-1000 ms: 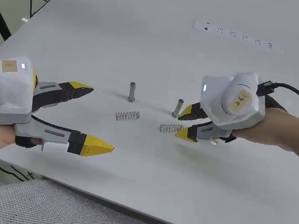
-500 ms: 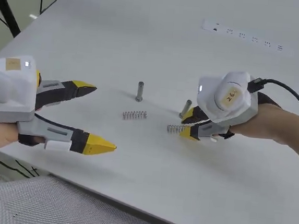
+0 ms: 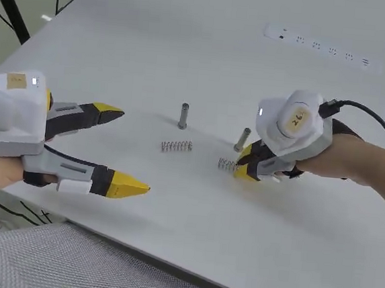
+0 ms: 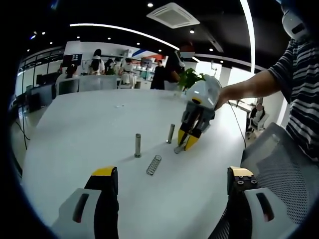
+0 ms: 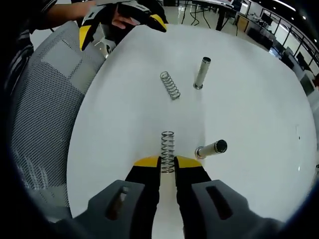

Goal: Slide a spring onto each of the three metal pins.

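Note:
Two short metal pins stand upright on the white table, one further left, one just behind my right gripper. That gripper is shut on the end of a spring lying on the table; in the right gripper view the spring sticks out ahead of the gripper, with a pin close on its right. A second spring lies loose in front of the left pin. My left gripper hovers open at the left, holding nothing. The left gripper view has both pins and the loose spring.
A white power strip lies at the far side of the table. A grey mesh chair sits under the table's near edge. A black cable trails from the right gripper. People stand in the background.
The right gripper's jaws have come together on the end of the spring and lowered toward the table. The left gripper has stayed put; the head camera shifted slightly.

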### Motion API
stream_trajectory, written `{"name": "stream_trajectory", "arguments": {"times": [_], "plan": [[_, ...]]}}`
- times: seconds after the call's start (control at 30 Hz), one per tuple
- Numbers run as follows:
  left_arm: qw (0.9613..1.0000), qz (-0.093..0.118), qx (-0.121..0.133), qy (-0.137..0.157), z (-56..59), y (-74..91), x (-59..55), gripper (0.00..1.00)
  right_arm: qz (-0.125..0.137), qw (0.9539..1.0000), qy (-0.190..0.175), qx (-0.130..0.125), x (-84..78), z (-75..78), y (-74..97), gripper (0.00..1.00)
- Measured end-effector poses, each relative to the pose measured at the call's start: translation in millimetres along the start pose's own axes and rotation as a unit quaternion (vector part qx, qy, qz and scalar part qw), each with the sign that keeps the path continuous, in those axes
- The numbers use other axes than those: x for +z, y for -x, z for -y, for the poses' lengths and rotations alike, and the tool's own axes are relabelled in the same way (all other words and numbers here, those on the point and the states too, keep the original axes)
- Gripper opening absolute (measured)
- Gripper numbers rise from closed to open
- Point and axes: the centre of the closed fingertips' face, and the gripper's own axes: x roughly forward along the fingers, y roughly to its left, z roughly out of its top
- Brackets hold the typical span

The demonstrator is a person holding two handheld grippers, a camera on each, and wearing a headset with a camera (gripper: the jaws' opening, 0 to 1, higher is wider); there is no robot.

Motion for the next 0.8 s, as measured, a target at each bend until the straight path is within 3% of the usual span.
{"name": "stream_trajectory", "arguments": {"times": [0.27,0.57,0.8], "plan": [[0.9999,-0.005,-0.013,-0.008,9.4,-6.4,5.7,0.89,0.014,0.9998,0.007,-0.012,-1.3,-7.8,10.6,0.13],[0.9984,-0.014,-0.053,-0.017,30.6,-28.0,11.5,0.86,0.032,0.999,0.01,-0.03,0.0,-14.7,35.3,0.13],[0.9965,-0.02,-0.075,-0.031,38.8,-38.4,18.3,0.83,0.039,0.9985,0.011,-0.037,2.7,-24.6,51.5,0.13]]}}
